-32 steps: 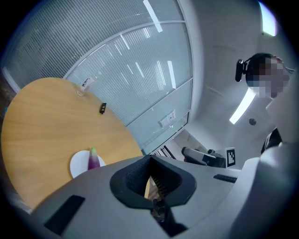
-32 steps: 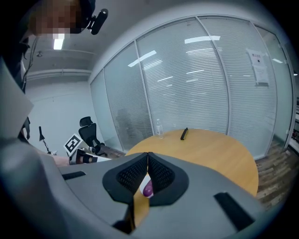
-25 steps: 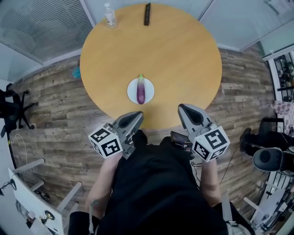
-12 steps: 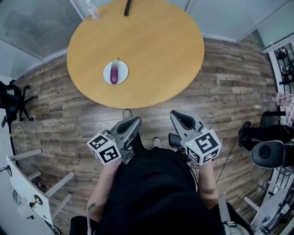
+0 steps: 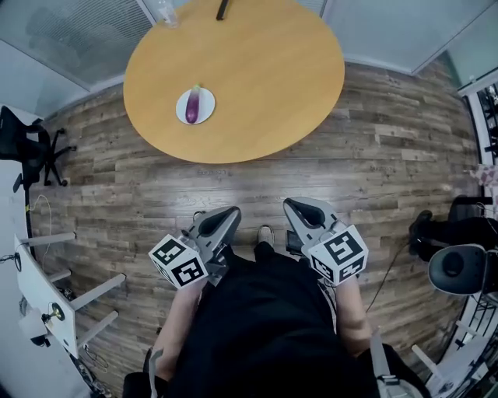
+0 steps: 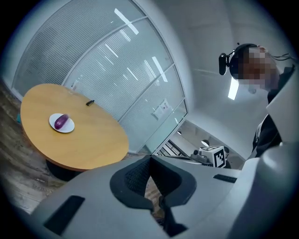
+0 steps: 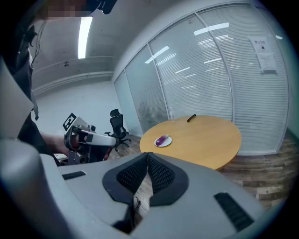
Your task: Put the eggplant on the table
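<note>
- Jaws of both grippers clenched together, nothing between them: left gripper point(image 6: 149, 161), right gripper point(image 7: 147, 156).
- Both grippers sit side by side in front of the person's black-clad torso point(image 5: 264, 326), above the wood floor point(image 5: 389, 155) and well apart from the round table point(image 5: 264, 70).
- Eggplant point(image 5: 192, 105), purple, lies on 1 white plate point(image 5: 208, 110) near the table's left edge in the head view.
- Far rim of the table: 1 slim dark object point(image 5: 222, 9) and 1 clear bottle point(image 5: 166, 9).
</note>
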{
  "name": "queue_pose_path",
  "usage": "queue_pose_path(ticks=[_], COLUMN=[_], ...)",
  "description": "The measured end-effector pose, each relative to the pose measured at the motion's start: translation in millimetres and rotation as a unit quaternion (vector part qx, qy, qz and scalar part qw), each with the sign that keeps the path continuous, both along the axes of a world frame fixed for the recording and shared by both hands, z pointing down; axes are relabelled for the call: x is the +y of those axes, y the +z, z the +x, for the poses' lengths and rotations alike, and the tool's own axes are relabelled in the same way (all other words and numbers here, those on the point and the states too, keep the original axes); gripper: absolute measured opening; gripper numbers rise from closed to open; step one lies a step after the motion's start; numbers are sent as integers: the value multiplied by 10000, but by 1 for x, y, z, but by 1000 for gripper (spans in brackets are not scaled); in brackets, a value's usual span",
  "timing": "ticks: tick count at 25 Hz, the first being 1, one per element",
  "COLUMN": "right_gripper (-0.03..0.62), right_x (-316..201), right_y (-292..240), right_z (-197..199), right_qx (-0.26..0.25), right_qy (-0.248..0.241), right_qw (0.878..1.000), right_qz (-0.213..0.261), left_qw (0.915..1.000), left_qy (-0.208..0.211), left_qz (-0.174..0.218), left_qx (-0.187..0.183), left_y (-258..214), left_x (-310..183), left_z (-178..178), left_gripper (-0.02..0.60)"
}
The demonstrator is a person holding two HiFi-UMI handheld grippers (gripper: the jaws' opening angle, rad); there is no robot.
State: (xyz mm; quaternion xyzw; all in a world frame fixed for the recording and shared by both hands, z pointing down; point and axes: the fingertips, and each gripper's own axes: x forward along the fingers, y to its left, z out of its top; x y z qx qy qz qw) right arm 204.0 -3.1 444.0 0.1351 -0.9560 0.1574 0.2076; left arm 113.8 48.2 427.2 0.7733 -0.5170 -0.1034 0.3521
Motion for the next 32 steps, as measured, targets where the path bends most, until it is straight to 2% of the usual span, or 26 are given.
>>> queue_pose_path(ticks=[8,12,14,17,21,26,32], right_gripper=[17,16,17,17,17,17,15], right_x=[4,22,35,55,84,105,116], right_y=[-11,-15,-16,-22,-36,-58,-74], right_z=[5,-6,-15,-33,-59,-72,-73], right_qx=[-136,-200,-293,-410,-553,-911,-1250], right_qy=[216,291,285,193,-83,-378,-325], right_qw=[9997,9994,9992,9990,9983,9951,9915], right_qz=[68,-1,-29,16,132,1,-179], left_qw=[9993,9990,9986,9976,9972,9964,9948], left_qy=[-216,-181,-99,-173,-306,-323,-352], left_qz=[315,372,369,356,414,561,685], left_qx=[-3,-163,-361,-576,-540,-547,-673], left_y=[-19,-23,-24,-24,-28,-36,-39], left_x=[26,56,74,96,115,128,142], left_z=[-8,-20,-28,-47,-69,-75,-73], left_gripper=[11,11,11,11,11,11,11])
